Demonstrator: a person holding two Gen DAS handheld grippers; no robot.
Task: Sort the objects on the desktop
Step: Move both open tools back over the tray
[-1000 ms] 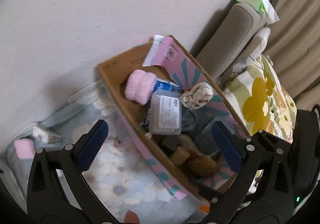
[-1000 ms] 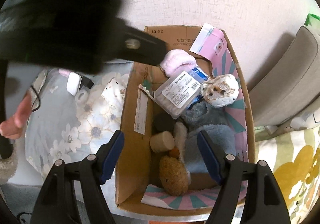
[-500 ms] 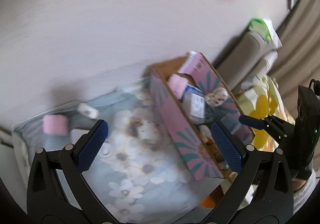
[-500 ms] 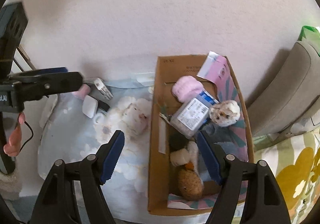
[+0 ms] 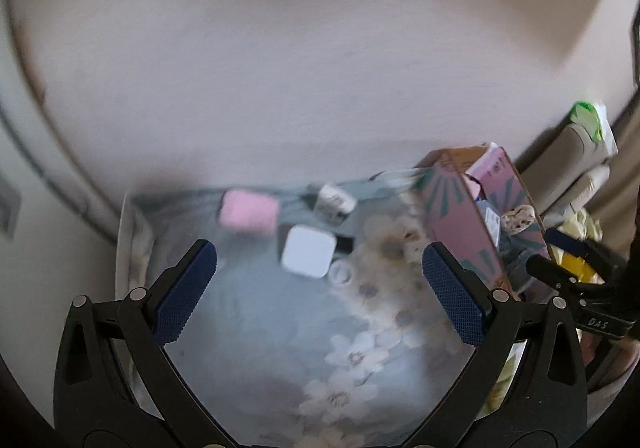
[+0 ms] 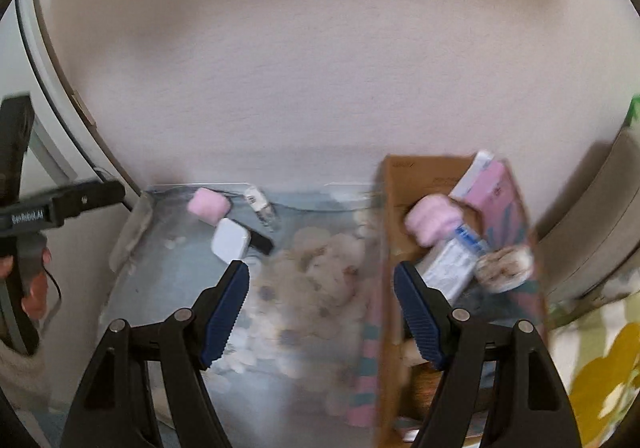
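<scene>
- A white square case (image 5: 307, 252) lies on the floral tablecloth (image 5: 360, 348), beyond and between the spread fingers of the left gripper (image 5: 320, 288), which grips nothing.
- A pink fluffy roll (image 5: 249, 212) lies just beside it.
- The right gripper (image 6: 322, 312) hangs released too, straddling the wall of the cardboard box (image 6: 390, 207).
- The box holds another pink roll (image 6: 432, 221) and a plastic packet (image 6: 452, 264).
</scene>
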